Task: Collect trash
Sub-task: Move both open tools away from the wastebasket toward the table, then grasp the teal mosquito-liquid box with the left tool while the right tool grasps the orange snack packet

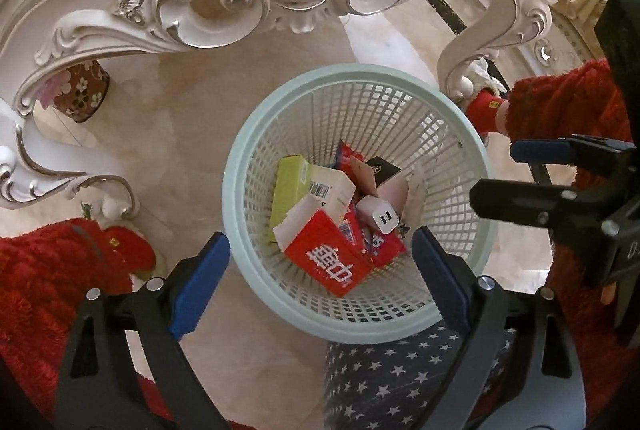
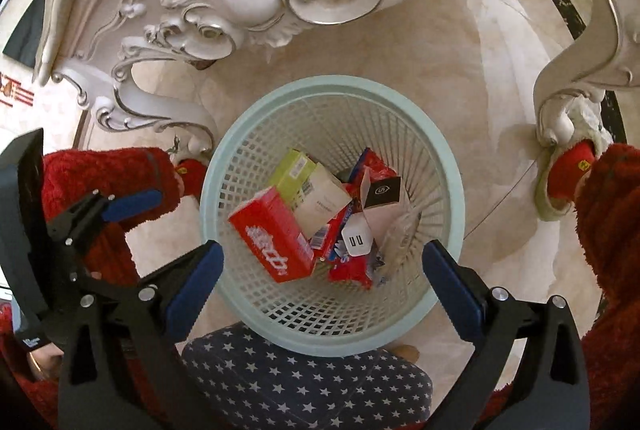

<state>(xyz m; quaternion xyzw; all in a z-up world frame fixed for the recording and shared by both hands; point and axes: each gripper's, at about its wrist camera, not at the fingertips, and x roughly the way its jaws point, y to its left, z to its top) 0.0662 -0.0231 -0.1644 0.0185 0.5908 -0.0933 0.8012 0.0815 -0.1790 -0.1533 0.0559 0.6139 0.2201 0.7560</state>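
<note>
We held both grippers over the mesh wastebasket (image 1: 356, 198), left gripper (image 1: 320, 280) and right gripper (image 2: 322, 290) spread wide, grasping nothing. The red carton (image 1: 326, 254) lay inside atop other boxes. A careless lift risked tipping the light basket.

Bright soft daylight, sharp centre, heavy fisheye warp w/ dark vignette at corners.

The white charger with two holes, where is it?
In both wrist views the charger lies inside the basket, right of the red box, atop the red wrappers.
</note>
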